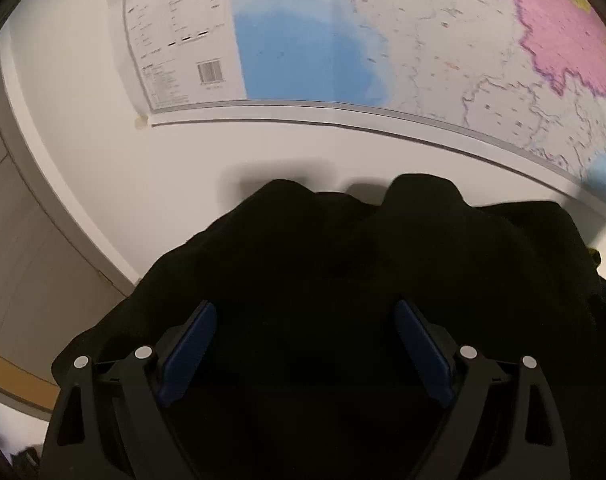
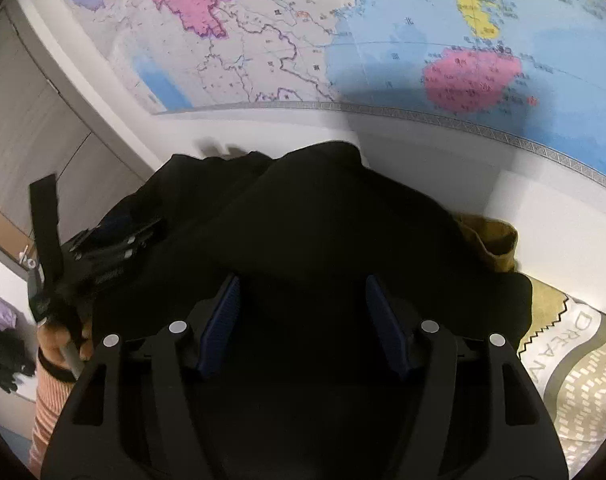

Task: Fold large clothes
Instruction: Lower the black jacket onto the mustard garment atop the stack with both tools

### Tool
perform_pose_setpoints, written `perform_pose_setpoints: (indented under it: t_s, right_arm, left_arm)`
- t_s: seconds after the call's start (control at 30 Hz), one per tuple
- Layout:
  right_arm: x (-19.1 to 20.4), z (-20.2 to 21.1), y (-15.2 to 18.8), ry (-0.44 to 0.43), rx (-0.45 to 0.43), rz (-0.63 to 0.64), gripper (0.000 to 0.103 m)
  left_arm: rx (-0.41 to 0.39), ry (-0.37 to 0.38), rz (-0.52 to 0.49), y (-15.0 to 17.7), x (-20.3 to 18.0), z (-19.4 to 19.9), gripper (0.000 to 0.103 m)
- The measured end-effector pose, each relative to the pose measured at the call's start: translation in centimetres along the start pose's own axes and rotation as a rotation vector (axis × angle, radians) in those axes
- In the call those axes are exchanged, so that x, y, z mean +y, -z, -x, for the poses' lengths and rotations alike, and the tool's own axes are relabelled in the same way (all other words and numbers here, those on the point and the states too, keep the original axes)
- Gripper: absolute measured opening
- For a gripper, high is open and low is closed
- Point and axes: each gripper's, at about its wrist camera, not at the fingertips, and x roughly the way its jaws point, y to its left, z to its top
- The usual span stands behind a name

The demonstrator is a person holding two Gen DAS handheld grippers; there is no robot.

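A large black garment lies bunched on a white table and fills the lower half of both views. My left gripper hangs over it with its blue pads far apart and dark cloth under and between them; neither pad visibly presses on the cloth. In the right wrist view the same garment spreads below my right gripper, whose jaws also stand wide with cloth between them. The left gripper shows at the garment's left side, held by a hand.
A big coloured map lies flat on the table behind the garment. A mustard cloth and a patterned printed cloth lie at the right. The table's left edge drops to grey cabinets. A striped sleeve is at lower left.
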Motion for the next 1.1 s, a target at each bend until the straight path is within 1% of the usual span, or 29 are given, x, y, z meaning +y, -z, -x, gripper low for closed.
perform_pose_setpoints:
  t_s: [0.07, 0.1, 0.13, 0.2, 0.23, 0.27, 0.33, 0.4, 0.43, 0.47, 0.5, 0.53, 0.57, 0.6, 0.7, 0.73, 0.8, 0.9, 0.93, 0.97, 1.03, 1.07, 1.1]
  right_arm:
    - [0.4, 1.1, 0.2, 0.011, -0.017, 0.001, 0.063]
    - [0.5, 1.9, 0.2, -0.001, -0.032, -0.013, 0.064]
    - [0.5, 2.6, 0.3, -0.009, -0.047, -0.018, 0.064]
    - [1.1, 4.4, 0.8, -0.038, -0.093, -0.002, 0.065]
    - [1.5, 4.9, 1.2, -0.050, -0.100, 0.011, 0.065]
    - [2.0, 5.6, 1.8, -0.067, -0.111, 0.037, 0.065]
    - [2.6, 6.3, 3.0, -0.087, -0.122, 0.091, 0.065]
    - [3.3, 6.6, 4.6, -0.094, -0.115, 0.146, 0.066]
    - [3.2, 6.6, 5.0, -0.096, -0.104, 0.153, 0.066]
    - [3.3, 6.2, 5.5, -0.077, -0.089, 0.171, 0.067]
    - [3.4, 5.6, 5.7, -0.060, -0.080, 0.187, 0.070]
    - [3.2, 5.4, 5.9, -0.057, -0.071, 0.180, 0.071]
    - [2.7, 5.2, 6.1, -0.073, -0.063, 0.154, 0.071]
    - [2.4, 5.3, 6.2, -0.089, -0.069, 0.135, 0.071]
    - [2.5, 6.4, 6.8, -0.087, -0.098, 0.118, 0.072]
    - [2.6, 7.2, 7.1, -0.100, -0.120, 0.115, 0.072]
    - [3.0, 8.6, 8.0, -0.096, -0.154, 0.132, 0.073]
    - [3.6, 10.7, 9.9, -0.092, -0.204, 0.193, 0.073]
    - [3.8, 10.9, 10.3, -0.096, -0.209, 0.207, 0.073]
    - [4.1, 10.9, 10.9, -0.093, -0.206, 0.228, 0.072]
    - [4.2, 10.1, 11.4, -0.055, -0.191, 0.255, 0.070]
    - [4.1, 9.5, 11.5, -0.045, -0.177, 0.254, 0.069]
    - [3.9, 9.0, 11.7, -0.040, -0.171, 0.250, 0.069]
  left_arm:
    - [-0.031, -0.031, -0.010, 0.1, 0.1, 0.7, 0.088]
    - [-0.050, -0.045, -0.016, 0.1, 0.2, 1.2, 0.088]
    - [-0.065, -0.042, -0.017, 0.1, 0.4, 1.7, 0.088]
    - [-0.082, -0.056, -0.008, -0.1, 1.2, 2.3, 0.088]
    - [-0.082, -0.068, 0.004, -0.2, 1.9, 2.5, 0.088]
    - [-0.080, -0.071, 0.020, -0.1, 2.6, 2.6, 0.088]
    - [-0.076, -0.050, 0.057, 0.3, 4.2, 2.6, 0.088]
    - [-0.042, -0.058, 0.078, 1.0, 5.7, 1.6, 0.087]
    - [-0.019, -0.062, 0.082, 1.5, 6.2, 0.7, 0.085]
    - [-0.005, -0.061, 0.084, 1.7, 6.4, 0.0, 0.085]
    - [0.005, -0.050, 0.089, 2.0, 6.6, -0.7, 0.085]
    - [0.010, -0.042, 0.106, 2.3, 6.9, -1.1, 0.085]
    - [0.006, -0.041, 0.120, 2.4, 7.0, -1.0, 0.085]
    - [-0.003, -0.042, 0.128, 2.4, 6.9, -0.7, 0.084]
    - [-0.052, -0.066, 0.115, 2.6, 5.7, 1.2, 0.082]
    - [-0.076, -0.067, 0.103, 2.8, 5.3, 2.0, 0.082]
    - [-0.127, -0.072, 0.083, 3.5, 4.5, 3.9, 0.083]
    - [-0.203, -0.034, 0.043, 5.4, 2.8, 6.8, 0.083]
    - [-0.219, 0.002, 0.025, 6.2, 2.2, 7.6, 0.085]
    - [-0.223, 0.027, 0.013, 6.8, 1.6, 8.1, 0.086]
    - [-0.218, 0.084, -0.016, 7.9, 0.3, 8.4, 0.086]
    - [-0.211, 0.090, -0.016, 8.1, 0.1, 8.2, 0.086]
    - [-0.206, 0.077, -0.016, 8.2, -0.2, 8.1, 0.085]
